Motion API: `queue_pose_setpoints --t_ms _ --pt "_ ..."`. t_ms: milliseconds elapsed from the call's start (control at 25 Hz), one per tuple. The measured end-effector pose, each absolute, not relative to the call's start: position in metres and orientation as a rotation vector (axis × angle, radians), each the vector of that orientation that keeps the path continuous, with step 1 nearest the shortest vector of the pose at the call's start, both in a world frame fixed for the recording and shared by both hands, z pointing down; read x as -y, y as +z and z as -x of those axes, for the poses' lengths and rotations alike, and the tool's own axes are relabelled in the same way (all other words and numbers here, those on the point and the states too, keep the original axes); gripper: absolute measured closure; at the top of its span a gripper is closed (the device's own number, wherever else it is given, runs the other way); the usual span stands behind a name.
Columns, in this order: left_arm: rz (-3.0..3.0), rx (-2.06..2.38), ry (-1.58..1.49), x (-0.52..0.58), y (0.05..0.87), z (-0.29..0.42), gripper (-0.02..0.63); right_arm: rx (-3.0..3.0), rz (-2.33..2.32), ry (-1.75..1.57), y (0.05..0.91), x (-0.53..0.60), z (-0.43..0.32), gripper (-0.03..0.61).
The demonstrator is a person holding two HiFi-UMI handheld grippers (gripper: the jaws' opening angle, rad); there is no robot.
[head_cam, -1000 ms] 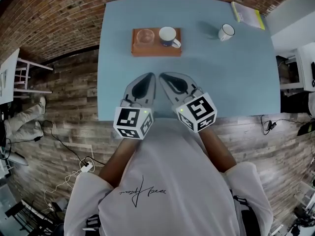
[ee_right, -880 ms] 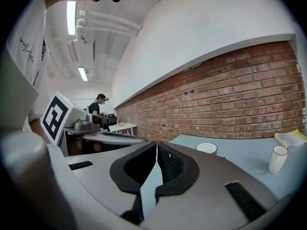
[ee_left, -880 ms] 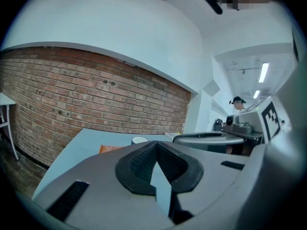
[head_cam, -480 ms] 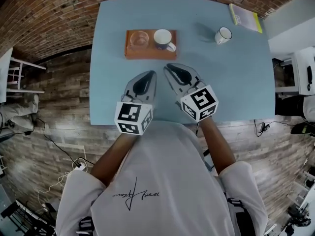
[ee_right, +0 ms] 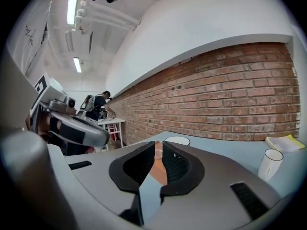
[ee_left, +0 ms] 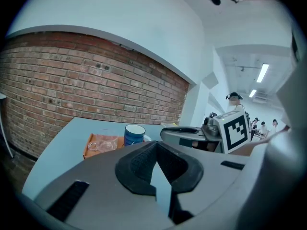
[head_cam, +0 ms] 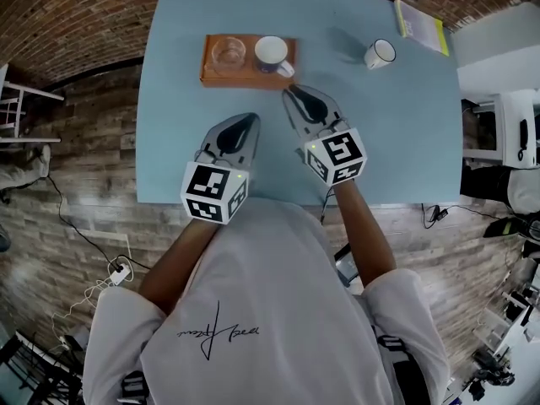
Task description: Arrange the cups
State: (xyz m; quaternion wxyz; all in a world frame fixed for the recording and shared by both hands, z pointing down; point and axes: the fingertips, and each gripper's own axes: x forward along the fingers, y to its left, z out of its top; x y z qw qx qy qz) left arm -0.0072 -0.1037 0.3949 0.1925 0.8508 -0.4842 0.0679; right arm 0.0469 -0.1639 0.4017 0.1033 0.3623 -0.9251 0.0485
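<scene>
An orange tray (head_cam: 208,76) at the table's far side holds a clear glass cup (head_cam: 228,53) and a blue mug (head_cam: 272,52) with a white inside. A white mug (head_cam: 380,54) stands alone on the table to the right of the tray. My left gripper (head_cam: 248,119) is shut and empty over the table, short of the tray. Shut and empty too, my right gripper (head_cam: 290,91) has its tip just in front of the blue mug. The left gripper view shows the glass cup (ee_left: 101,142) and blue mug (ee_left: 134,134); the right gripper view shows the white mug (ee_right: 270,164).
A yellow-edged book (head_cam: 422,25) lies at the table's (head_cam: 396,133) far right corner. A brick wall runs behind the table. White furniture stands to the right, and cables lie on the wooden floor at the left.
Both grippers have moved forward over the table toward the tray, the right one farther, up to the blue mug. Both stay shut.
</scene>
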Motion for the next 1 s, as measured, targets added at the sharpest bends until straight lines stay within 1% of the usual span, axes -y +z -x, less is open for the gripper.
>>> queue_pose_setpoints --t_ms 160,280,520,720,1000 --pt "-2.37 1.383 0.173 0.108 0.393 0.011 0.606 2.7 -1.08 0.131 0.411 0.177 -0.052 0.549" --pt "-2.364 1.371 0.163 0.11 0.392 0.01 0.606 2.68 -1.096 0.151 0.421 0.188 -0.055 0.503" --pt "-2.357 1.338 0.174 0.108 0.397 0.006 0.606 2.649 -1.081 0.124 0.438 0.201 -0.055 0.463" --pt "-2.364 1.324 0.175 0.107 0.396 0.002 0.606 2.614 -1.066 0.062 0.454 0.208 -0.056 0.446" --pt "-2.348 1.402 0.15 0.119 0.396 0.012 0.606 2.634 -1.041 0.157 0.469 0.223 -0.056 0.442"
